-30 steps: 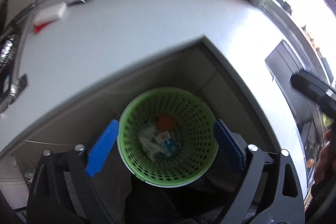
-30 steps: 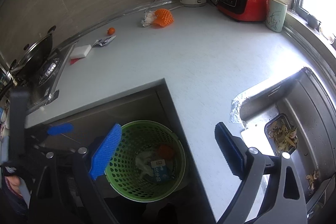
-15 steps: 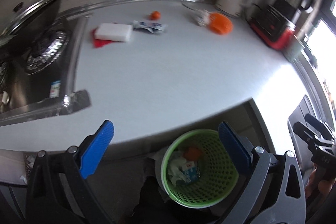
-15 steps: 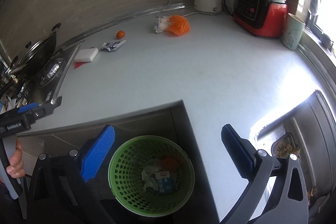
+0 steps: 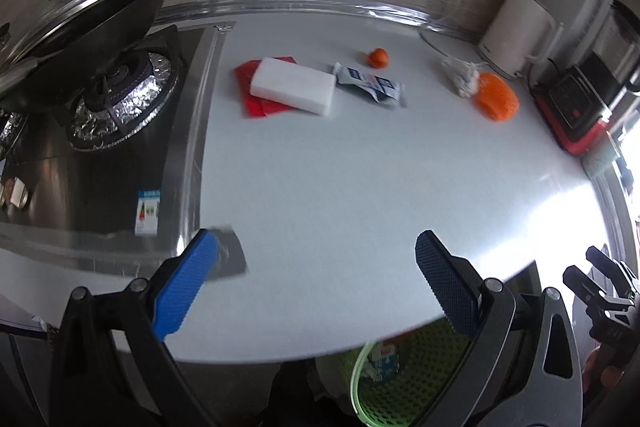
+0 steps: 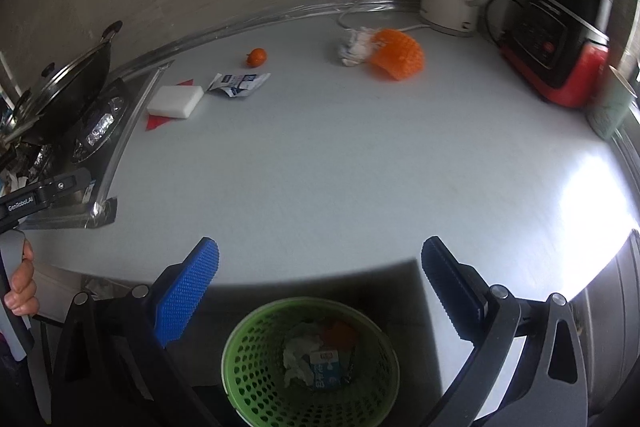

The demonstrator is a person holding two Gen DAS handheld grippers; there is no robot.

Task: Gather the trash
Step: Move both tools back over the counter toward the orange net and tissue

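Your left gripper [image 5: 316,283] has just finished opening; its blue-padded jaws stand wide apart with nothing between them but bare grey countertop [image 5: 360,179]. Your right gripper [image 6: 320,291] has likewise just opened wide and holds nothing. The trash on the counter lies well beyond both sets of fingers, toward the back wall: a white rectangular foam block [image 5: 293,90] resting on a flat red paper piece [image 5: 256,103], a crumpled blue-and-white plastic wrapper [image 5: 370,85] just beside the block, a small round orange fruit [image 5: 377,57] behind the wrapper, and, further right, a white crumpled tissue [image 5: 460,77] touching an orange foam net sleeve [image 5: 496,101]. The green perforated plastic basket [image 6: 256,383] stands on the floor below the counter edge, under your right gripper, between its fingers in the right wrist view. It contains a blue-and-white carton [image 6: 326,371], white crumpled paper and an orange item.
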